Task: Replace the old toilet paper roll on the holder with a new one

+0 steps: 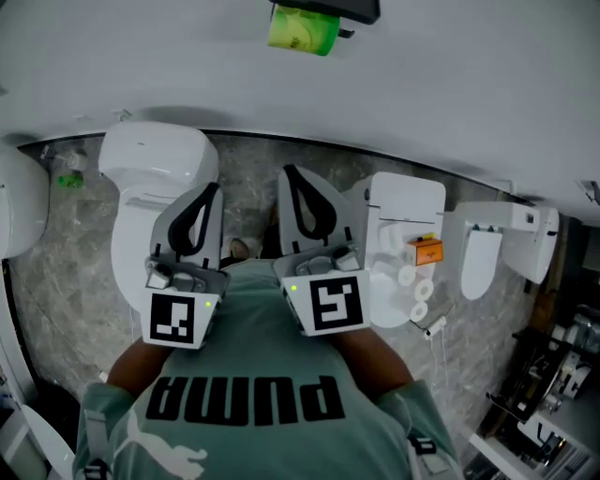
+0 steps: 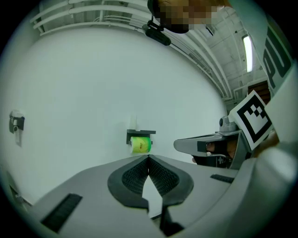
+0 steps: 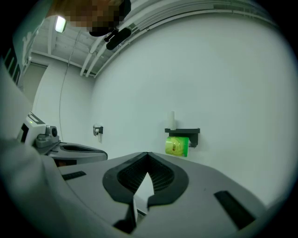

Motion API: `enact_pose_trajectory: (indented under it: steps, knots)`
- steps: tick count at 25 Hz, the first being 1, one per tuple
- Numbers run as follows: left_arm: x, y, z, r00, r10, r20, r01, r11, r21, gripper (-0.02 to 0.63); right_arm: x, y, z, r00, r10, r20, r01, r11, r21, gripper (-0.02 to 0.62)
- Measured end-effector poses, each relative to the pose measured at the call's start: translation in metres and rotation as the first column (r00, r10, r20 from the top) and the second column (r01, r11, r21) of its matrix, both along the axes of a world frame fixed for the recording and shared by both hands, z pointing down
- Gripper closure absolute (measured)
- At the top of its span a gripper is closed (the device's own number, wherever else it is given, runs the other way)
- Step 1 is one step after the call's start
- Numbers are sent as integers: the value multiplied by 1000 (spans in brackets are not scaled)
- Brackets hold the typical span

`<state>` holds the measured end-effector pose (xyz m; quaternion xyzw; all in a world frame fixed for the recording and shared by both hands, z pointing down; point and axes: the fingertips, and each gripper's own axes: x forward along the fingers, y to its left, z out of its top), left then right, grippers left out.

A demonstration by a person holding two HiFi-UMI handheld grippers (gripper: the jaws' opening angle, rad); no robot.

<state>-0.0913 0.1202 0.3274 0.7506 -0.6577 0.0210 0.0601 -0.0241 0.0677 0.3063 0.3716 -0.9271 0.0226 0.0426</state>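
Note:
A green-wrapped toilet paper roll (image 1: 302,30) hangs on a black holder (image 1: 349,9) on the white wall. It shows ahead in the left gripper view (image 2: 140,144) and in the right gripper view (image 3: 177,146), well beyond the jaws. Both grippers are held side by side in front of the person's chest, pointing at the wall. My left gripper (image 2: 148,157) is shut with nothing in it, and so is my right gripper (image 3: 148,153). A few white rolls (image 1: 413,292) lie by an orange box (image 1: 425,250) on a white unit to the right.
A white toilet (image 1: 155,173) stands on the marble floor under the left gripper, and another white fixture (image 1: 502,246) sits at the right. A small wall fitting (image 3: 98,130) is left of the holder. A pale upright piece (image 3: 172,118) stands on the holder's top. Dark equipment (image 1: 553,375) fills the lower right.

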Motion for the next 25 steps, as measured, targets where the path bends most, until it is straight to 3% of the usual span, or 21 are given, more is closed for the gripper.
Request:
enact_pose_trajectory:
  steps: [8, 15, 25]
  knots:
    - [19, 34, 24, 996, 46, -78, -47, 999, -12, 603, 17, 45, 17, 996, 28, -89, -30, 999, -21, 589]
    - [42, 49, 25, 997, 36, -70, -36, 999, 4, 603, 35, 56, 16, 995, -20, -99, 20, 1000, -7, 589]
    - [156, 46, 19, 999, -20, -28, 19, 1000, -6, 603, 148, 50, 19, 996, -71, -46, 71, 997, -6, 589]
